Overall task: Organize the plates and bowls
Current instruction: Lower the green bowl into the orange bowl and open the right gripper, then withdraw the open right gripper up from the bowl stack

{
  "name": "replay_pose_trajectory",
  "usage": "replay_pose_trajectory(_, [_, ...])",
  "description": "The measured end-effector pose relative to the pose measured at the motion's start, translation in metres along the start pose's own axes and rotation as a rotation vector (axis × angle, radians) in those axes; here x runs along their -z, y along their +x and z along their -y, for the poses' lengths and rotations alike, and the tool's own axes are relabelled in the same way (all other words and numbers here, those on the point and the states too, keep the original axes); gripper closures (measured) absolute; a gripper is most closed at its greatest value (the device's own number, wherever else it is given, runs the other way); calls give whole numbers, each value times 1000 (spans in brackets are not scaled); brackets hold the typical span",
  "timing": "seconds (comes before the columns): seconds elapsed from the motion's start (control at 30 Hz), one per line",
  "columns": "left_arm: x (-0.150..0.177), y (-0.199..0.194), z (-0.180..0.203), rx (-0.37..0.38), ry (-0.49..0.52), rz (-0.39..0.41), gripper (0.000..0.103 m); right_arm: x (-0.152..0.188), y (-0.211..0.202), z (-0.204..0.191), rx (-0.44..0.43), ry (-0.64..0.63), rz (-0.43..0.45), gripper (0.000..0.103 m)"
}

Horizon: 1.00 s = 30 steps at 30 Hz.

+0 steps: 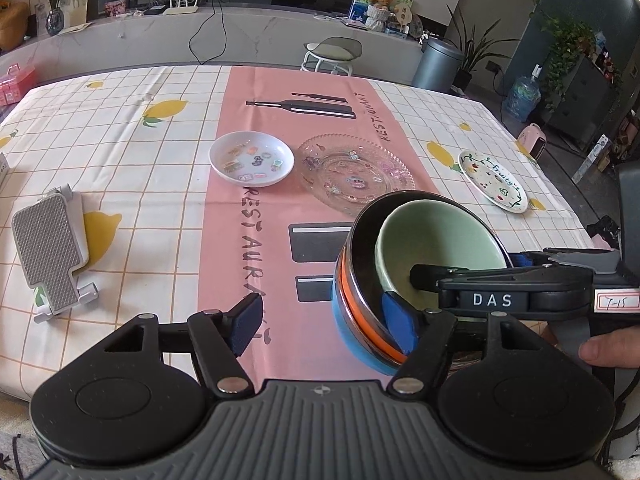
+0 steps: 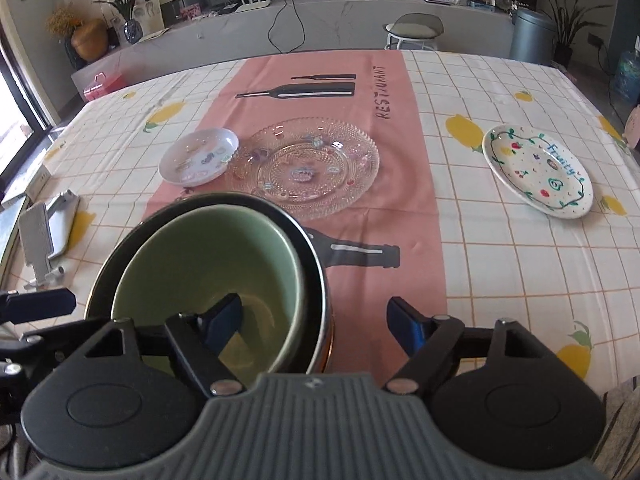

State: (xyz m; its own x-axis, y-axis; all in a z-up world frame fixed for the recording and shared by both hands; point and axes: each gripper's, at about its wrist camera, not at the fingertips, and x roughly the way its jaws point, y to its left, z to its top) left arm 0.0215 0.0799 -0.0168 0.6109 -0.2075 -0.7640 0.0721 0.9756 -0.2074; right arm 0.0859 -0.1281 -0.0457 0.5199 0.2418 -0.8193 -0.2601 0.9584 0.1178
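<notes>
Now the green bowl (image 2: 208, 268) sits nested in the bowl stack (image 1: 360, 320) near the surface edge; both fingers stand wide, holding nothing. Next, I think, plates need gathering.

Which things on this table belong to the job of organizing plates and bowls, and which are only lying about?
Belongs to the job:
- green bowl, nested in the bowl stack
- small white dish
- glass plate
- fruit plate

Just lying about:
- phone stand
- pink box
- stool
</notes>
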Motion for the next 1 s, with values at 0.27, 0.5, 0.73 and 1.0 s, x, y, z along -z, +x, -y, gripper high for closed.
replay_pose_trajectory(0.27, [0, 1, 0, -1, -8, -3, 21, 0, 5, -8, -77, -42, -48, 11])
replay_pose_trajectory(0.5, [0, 1, -3, -5, -22, -1, 21, 2, 6, -7, -94, -64, -67, 8])
replay_pose_trajectory(0.73, [-1, 2, -6, -18, -37, 13, 21, 6, 4, -3, -182, -98, -82, 8])
replay_pose_trajectory(1.0, [0, -2, 0, -33, -15, 46, 29, 7, 4, 3, -198, -62, -80, 6])
